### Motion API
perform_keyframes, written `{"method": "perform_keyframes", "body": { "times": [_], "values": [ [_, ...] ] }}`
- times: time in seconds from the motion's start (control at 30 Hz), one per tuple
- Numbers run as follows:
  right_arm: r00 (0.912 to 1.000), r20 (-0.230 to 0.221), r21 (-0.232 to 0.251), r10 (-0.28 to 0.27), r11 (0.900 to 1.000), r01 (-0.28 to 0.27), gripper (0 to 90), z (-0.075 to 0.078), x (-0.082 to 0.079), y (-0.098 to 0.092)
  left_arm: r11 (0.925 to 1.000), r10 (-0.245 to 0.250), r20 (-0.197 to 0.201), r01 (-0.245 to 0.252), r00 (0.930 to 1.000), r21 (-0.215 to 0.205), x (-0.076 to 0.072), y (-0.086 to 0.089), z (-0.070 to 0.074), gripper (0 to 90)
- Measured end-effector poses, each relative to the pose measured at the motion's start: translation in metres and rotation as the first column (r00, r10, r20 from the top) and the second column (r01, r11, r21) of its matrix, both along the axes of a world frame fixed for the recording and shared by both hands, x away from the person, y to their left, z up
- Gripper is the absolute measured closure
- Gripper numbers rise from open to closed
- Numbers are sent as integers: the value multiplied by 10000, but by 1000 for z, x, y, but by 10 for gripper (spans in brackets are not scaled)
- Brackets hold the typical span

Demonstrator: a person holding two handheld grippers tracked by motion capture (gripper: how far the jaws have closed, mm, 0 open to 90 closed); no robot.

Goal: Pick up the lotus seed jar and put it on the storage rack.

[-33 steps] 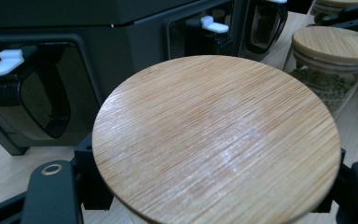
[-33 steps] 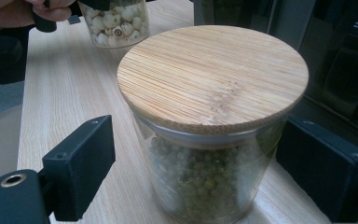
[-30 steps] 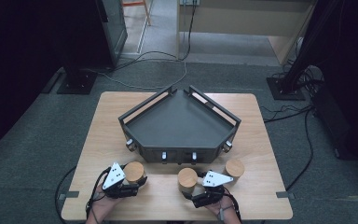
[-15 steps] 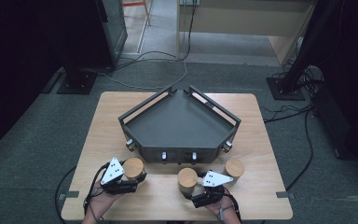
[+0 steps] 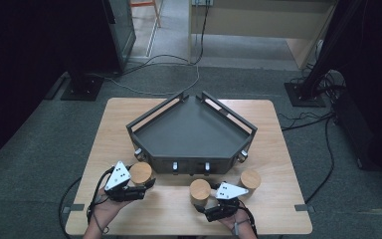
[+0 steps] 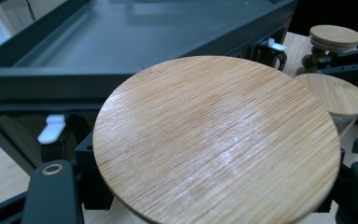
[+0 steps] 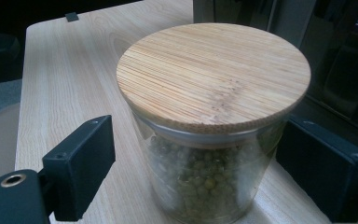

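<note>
Dim room with dark edges, soft overhead light on the table [image 5: 104, 149], close-ups slightly blurred

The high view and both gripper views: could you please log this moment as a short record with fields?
Table: light wooden table
Tray: dark five-sided metal tray, nothing in it
Jars: three glass jars with round bamboo lids
Left gripper: shut on the left jar, below its lid
Right gripper: jaws either side of the middle jar of green beans, a gap visible at one pad
Third jar: stands free, right of the right gripper
</note>
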State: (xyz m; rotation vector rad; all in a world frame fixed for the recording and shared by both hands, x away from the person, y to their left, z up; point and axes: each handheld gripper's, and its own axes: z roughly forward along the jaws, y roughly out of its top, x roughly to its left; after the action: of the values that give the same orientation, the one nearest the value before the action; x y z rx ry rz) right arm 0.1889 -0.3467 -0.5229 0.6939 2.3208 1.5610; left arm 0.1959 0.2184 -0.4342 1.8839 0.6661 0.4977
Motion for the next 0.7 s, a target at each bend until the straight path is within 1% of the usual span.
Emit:
{"method": "perform_keyframes", "body": {
  "times": [0.3,0.4,0.53,0.7],
  "values": [
    [10000,12,-19,20,10000,-20,115,0,0,0,9999,-81,5,80,10000,117,7,-4,13,244],
    [10000,22,-15,12,10000,-12,115,0,0,0,9995,-89,115,85,9999,299,8,-7,18,244],
    [10000,43,-24,27,10000,-27,115,0,0,0,9998,-69,90,67,9999,202,10,-7,21,245],
    [10000,43,-11,20,10000,-20,115,0,0,0,9996,-56,70,54,10000,278,13,-8,25,245]
  ]
}}
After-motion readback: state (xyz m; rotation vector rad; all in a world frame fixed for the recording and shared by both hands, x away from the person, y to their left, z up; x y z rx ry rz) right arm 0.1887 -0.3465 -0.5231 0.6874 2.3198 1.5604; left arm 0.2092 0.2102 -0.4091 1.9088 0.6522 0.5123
